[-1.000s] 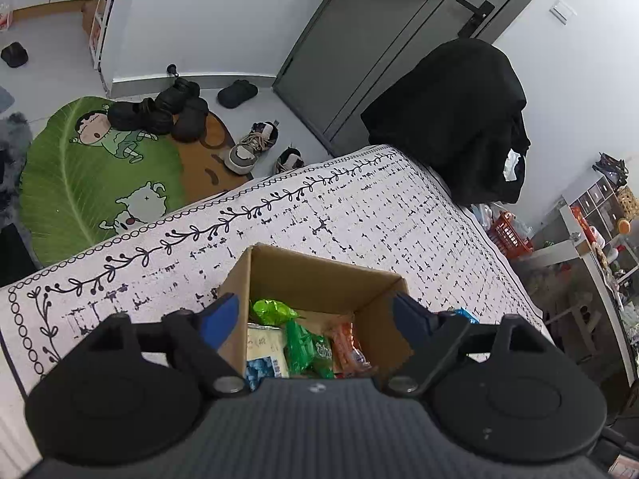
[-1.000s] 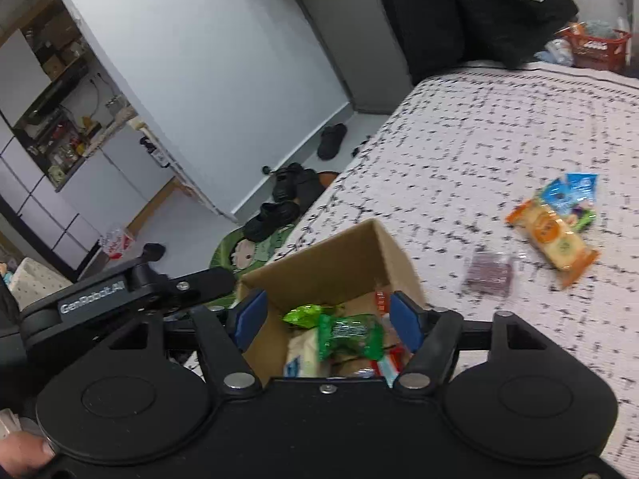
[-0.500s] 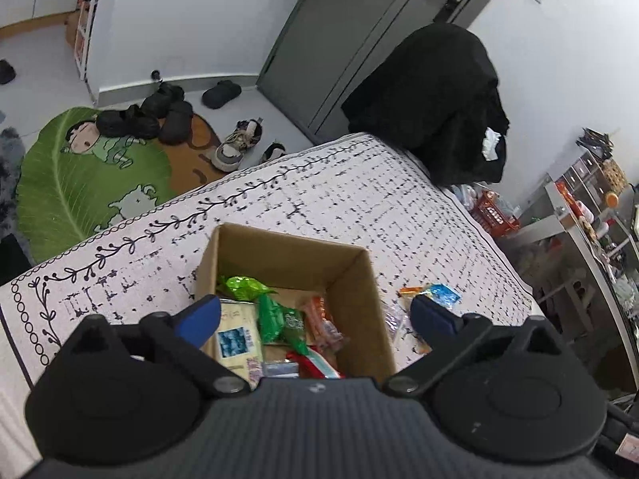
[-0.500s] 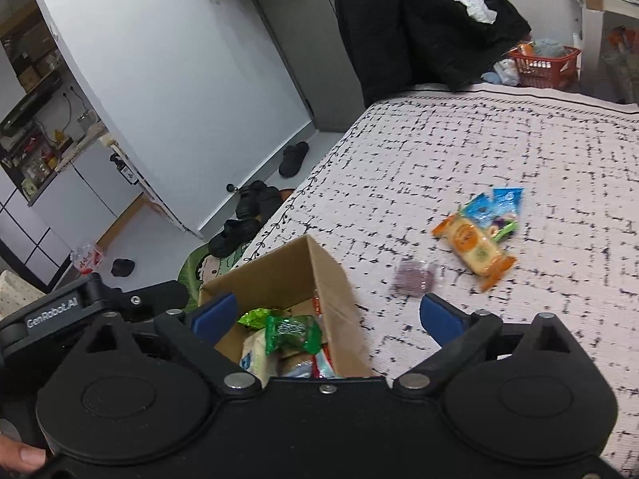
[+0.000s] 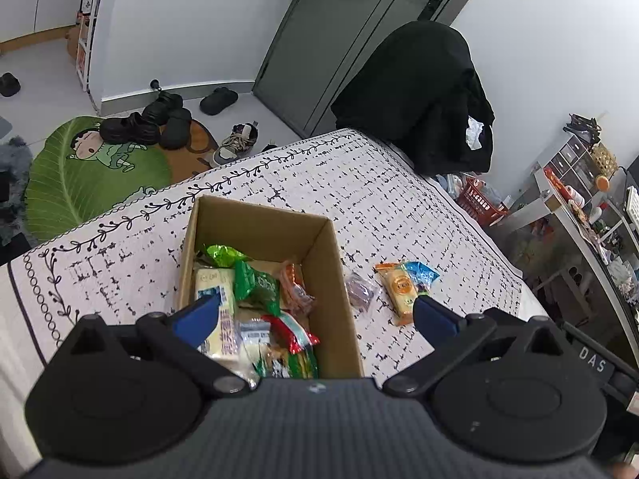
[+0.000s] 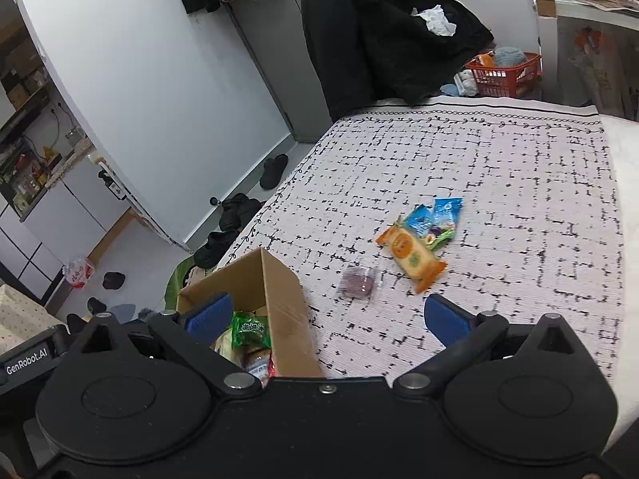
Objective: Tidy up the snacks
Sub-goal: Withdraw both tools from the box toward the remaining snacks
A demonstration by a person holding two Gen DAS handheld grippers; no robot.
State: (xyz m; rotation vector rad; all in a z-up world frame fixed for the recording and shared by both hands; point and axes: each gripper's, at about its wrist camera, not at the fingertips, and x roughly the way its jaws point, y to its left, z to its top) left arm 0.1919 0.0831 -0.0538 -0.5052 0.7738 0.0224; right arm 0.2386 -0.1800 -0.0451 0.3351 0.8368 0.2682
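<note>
An open cardboard box (image 5: 333, 275) stands on the patterned bedspread (image 5: 359, 183), holding several snack packets, among them a green one (image 5: 255, 285) and a white one (image 5: 213, 283). My left gripper (image 5: 315, 311) hovers open above the box's near end with nothing in it. To the right of the box lie an orange biscuit pack (image 5: 399, 291), a blue packet (image 5: 419, 273) and a small purple packet (image 5: 359, 289). My right gripper (image 6: 325, 313) hangs over the box's right wall (image 6: 279, 291). Its jaws are opening and hold nothing. The orange pack (image 6: 411, 259) lies ahead of it.
A black coat (image 5: 419, 99) is draped at the bed's far corner, with a red basket (image 5: 479, 203) beside it. Shoes and a green rug (image 5: 80, 175) lie on the floor to the left. The left gripper's body (image 6: 28, 359) shows at the right wrist view's left edge.
Both grippers pulled back and upward from the box and their jaws spread wider. The loose snacks right of the box came into the left view.
</note>
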